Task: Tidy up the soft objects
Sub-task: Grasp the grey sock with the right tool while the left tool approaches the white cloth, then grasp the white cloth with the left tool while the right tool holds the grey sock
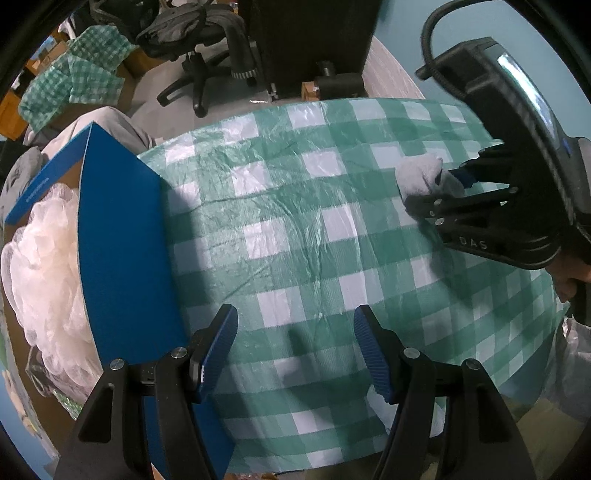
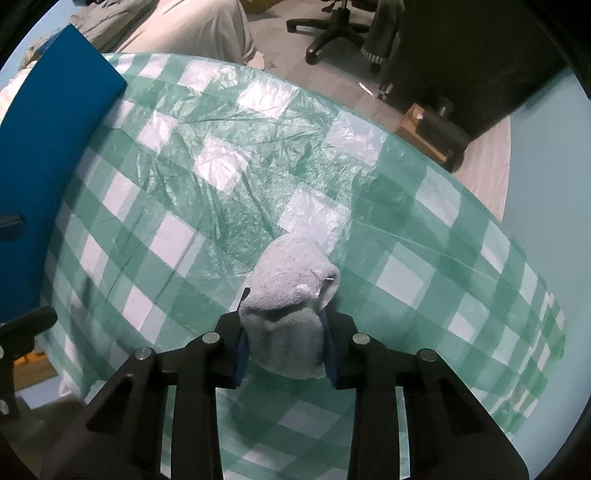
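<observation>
My right gripper (image 2: pixel 284 332) is shut on a rolled grey sock (image 2: pixel 291 295), held over the green-checked tablecloth (image 2: pixel 221 184). The left wrist view shows that gripper (image 1: pixel 443 184) at the far right with the sock (image 1: pixel 421 177) in its blue pads. My left gripper (image 1: pixel 295 350) is open and empty above the cloth, beside a blue box (image 1: pixel 122 251) at the left. A white mesh bath pouf (image 1: pixel 44 266) lies inside the box. The box also shows at the left in the right wrist view (image 2: pixel 48 147).
Beyond the table's far edge stand an office chair (image 1: pixel 199 55) and a dark cabinet (image 1: pixel 310 40). A green-checked cloth (image 1: pixel 77 77) drapes over cardboard boxes at the far left. A person in grey sits behind the box (image 2: pixel 192 29).
</observation>
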{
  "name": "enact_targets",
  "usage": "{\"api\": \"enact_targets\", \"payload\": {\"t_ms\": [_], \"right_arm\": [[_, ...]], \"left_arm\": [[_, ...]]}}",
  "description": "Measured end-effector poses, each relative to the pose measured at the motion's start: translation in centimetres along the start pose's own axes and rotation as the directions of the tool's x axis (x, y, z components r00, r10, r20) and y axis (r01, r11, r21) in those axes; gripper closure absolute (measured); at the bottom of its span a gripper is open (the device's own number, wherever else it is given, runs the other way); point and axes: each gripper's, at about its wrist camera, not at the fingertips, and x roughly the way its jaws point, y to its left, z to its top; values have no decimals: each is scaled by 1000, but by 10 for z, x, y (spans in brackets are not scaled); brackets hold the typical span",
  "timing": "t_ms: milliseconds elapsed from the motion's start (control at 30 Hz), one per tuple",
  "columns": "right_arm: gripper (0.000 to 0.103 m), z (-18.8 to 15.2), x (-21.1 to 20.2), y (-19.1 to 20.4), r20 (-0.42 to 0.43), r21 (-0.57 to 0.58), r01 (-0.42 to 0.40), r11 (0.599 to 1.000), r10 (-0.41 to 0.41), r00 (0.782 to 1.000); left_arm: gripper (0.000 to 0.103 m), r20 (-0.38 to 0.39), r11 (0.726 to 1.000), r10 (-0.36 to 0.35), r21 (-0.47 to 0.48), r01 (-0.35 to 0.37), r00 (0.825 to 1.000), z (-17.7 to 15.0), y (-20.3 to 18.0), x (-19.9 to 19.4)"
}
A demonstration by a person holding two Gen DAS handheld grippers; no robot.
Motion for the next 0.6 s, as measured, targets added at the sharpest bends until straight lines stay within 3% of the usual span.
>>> {"api": "enact_targets", "payload": {"t_ms": [600], "right_arm": [[75, -70, -33, 32, 27, 4, -63, 998, 63, 998]], "left_arm": [[32, -5, 999, -20, -37, 19, 1000, -39, -22, -9]]}}
